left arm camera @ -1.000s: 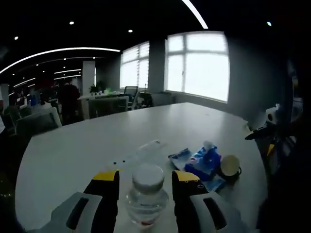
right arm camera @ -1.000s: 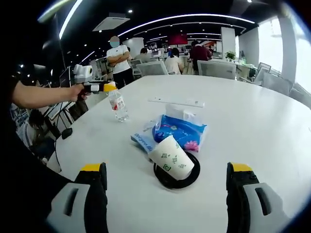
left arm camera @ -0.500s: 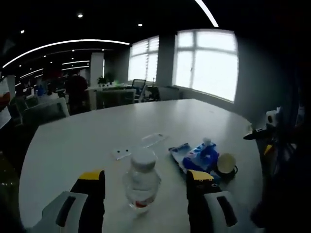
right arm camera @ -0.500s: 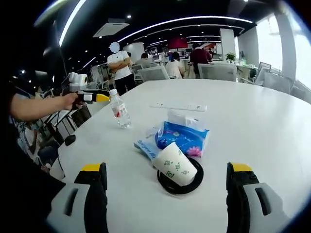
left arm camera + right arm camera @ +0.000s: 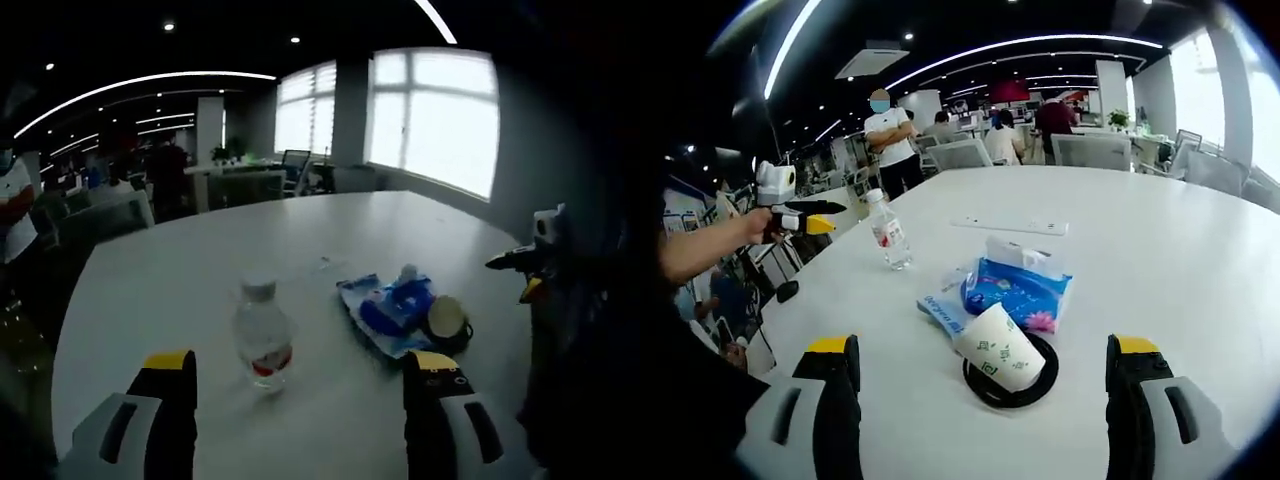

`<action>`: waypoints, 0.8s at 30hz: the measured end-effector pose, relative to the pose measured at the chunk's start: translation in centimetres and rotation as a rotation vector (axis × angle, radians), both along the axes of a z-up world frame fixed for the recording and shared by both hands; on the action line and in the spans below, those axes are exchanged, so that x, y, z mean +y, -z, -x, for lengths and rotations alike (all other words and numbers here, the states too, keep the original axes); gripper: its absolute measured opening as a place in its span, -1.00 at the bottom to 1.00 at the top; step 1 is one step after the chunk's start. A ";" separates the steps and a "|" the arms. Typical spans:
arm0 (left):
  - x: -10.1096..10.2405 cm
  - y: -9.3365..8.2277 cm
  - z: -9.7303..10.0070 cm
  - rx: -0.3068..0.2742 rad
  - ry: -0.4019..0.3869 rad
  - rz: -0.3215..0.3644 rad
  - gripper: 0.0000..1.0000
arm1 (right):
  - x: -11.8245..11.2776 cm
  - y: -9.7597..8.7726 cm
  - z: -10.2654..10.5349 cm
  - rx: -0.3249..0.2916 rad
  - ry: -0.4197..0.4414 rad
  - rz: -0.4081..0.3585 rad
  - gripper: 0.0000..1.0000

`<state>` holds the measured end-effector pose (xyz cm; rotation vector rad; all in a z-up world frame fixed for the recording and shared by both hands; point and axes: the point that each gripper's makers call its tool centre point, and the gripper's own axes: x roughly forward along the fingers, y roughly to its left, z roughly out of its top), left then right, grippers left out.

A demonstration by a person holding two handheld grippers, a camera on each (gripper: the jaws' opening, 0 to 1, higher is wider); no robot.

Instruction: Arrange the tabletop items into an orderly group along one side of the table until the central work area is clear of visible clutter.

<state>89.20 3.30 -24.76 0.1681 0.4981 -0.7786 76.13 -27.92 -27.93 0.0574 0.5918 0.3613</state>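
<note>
Your left gripper (image 5: 300,400) is spread wide and empty, the water bottle (image 5: 262,335) standing free just ahead between its jaws. Your right gripper (image 5: 982,385) gapes too, with the tipped paper cup (image 5: 997,346) on its black saucer (image 5: 1025,378) straight ahead, touching the blue tissue pack (image 5: 1017,293). Nudge that cup carelessly and it'll likely roll off.

A large open office with a dark ceiling (image 5: 970,20) crossed by curved light strips (image 5: 1040,38) and spot lamps. Bright windows (image 5: 432,120) fill the upper right of the left gripper view. Desks and grey chairs (image 5: 1090,146) stand beyond the white table (image 5: 1160,230).
</note>
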 end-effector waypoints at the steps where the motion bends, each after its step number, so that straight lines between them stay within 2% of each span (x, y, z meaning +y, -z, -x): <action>1: -0.2 -0.2 0.6 -0.001 -0.004 0.005 0.69 | -0.1 0.0 0.0 0.002 -0.002 -0.002 0.99; 5: -0.6 -0.6 2.5 -0.020 -0.018 0.001 0.70 | -0.4 -0.2 -0.1 0.002 -0.002 0.005 0.99; 8: -1.6 -0.8 4.2 0.003 -0.022 -0.004 0.76 | -0.8 -0.3 -0.1 0.007 0.006 0.009 0.98; 10: -1.3 -0.6 4.4 0.010 -0.028 0.003 0.79 | -1.2 -0.2 -0.2 0.006 0.004 0.032 0.97; 18: -1.0 0.1 5.9 0.035 -0.051 0.003 0.84 | -0.7 -0.4 -0.1 -0.003 -0.022 0.020 0.99; 24: -0.9 -0.2 7.5 0.039 -0.071 0.011 0.88 | -0.9 -0.4 -0.3 -0.003 -0.020 0.025 0.99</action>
